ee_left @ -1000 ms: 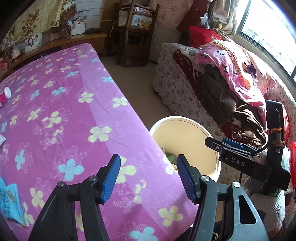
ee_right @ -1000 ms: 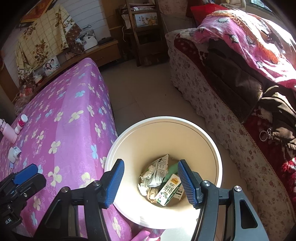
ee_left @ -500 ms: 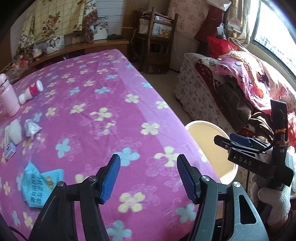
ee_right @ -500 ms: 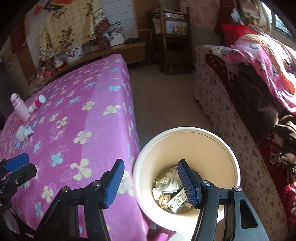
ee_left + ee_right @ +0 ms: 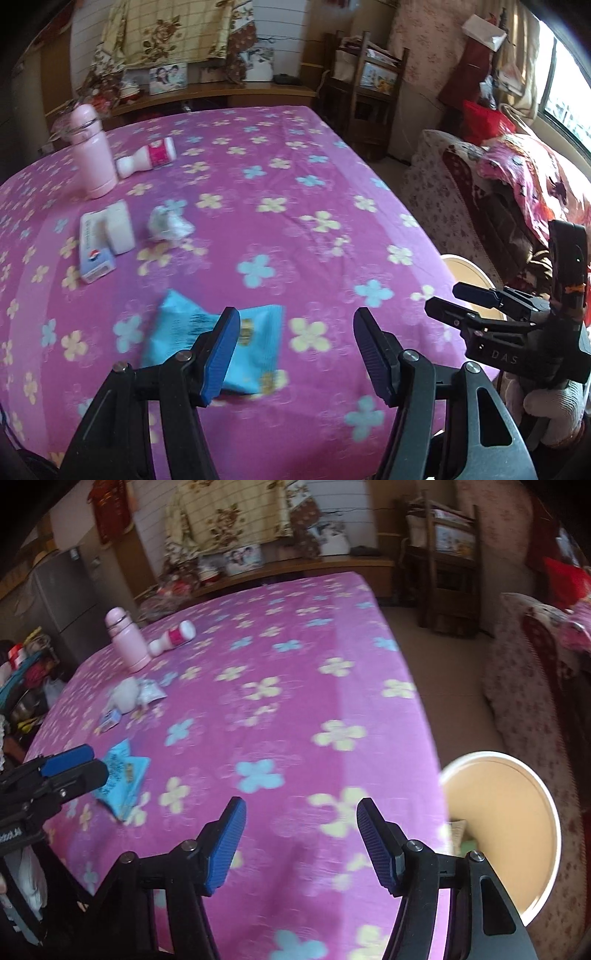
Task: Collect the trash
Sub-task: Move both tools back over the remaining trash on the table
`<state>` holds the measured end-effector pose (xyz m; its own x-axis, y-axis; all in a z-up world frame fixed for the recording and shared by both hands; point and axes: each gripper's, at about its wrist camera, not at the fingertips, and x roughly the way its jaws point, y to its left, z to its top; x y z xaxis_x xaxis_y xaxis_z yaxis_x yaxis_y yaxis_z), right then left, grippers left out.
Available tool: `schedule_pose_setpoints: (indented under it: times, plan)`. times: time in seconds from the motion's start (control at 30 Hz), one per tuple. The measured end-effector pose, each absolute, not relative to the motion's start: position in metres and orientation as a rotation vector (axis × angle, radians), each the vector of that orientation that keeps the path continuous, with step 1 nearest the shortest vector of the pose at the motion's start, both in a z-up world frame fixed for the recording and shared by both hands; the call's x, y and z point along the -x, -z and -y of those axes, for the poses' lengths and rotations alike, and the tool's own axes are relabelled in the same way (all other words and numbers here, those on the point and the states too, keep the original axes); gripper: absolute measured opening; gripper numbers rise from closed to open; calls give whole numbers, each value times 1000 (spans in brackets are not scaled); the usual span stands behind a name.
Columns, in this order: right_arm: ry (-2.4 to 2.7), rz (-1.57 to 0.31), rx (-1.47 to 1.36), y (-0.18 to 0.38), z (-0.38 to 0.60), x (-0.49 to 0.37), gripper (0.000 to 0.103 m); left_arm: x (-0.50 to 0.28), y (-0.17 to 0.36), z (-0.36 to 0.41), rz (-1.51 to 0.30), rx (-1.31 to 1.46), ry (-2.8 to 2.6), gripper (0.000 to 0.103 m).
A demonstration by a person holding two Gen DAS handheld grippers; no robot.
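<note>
A blue snack wrapper [image 5: 251,343] lies flat on the purple flowered tablecloth [image 5: 280,229], just ahead of my open, empty left gripper [image 5: 295,354]; the left finger hides part of it. It also shows in the right wrist view [image 5: 123,779]. Farther back lie a crumpled white wrapper [image 5: 168,223], a white block [image 5: 118,227] and a small blue-white box [image 5: 94,254]. The cream trash bin [image 5: 506,823] stands on the floor off the table's right edge. My right gripper [image 5: 301,840] is open and empty above the table's near right part.
A pink flask [image 5: 94,151] stands at the far left of the table, with a white-and-pink bottle [image 5: 147,158] lying beside it. A sofa piled with bedding [image 5: 517,184] stands to the right, a wooden rack [image 5: 365,88] behind.
Both grippers have swung left, away from the bin and over the table. The blue wrapper has come close under my left gripper. Both stay open.
</note>
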<state>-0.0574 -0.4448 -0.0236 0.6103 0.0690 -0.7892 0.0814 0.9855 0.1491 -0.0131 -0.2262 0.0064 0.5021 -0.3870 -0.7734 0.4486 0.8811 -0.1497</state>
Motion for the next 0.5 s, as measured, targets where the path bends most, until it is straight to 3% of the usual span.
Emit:
schedule_pose_setpoints:
  times: [0.5]
  plan:
    - [-195,-956,-147,26,343,-7,66,-37,17,99,-966,18,259,65]
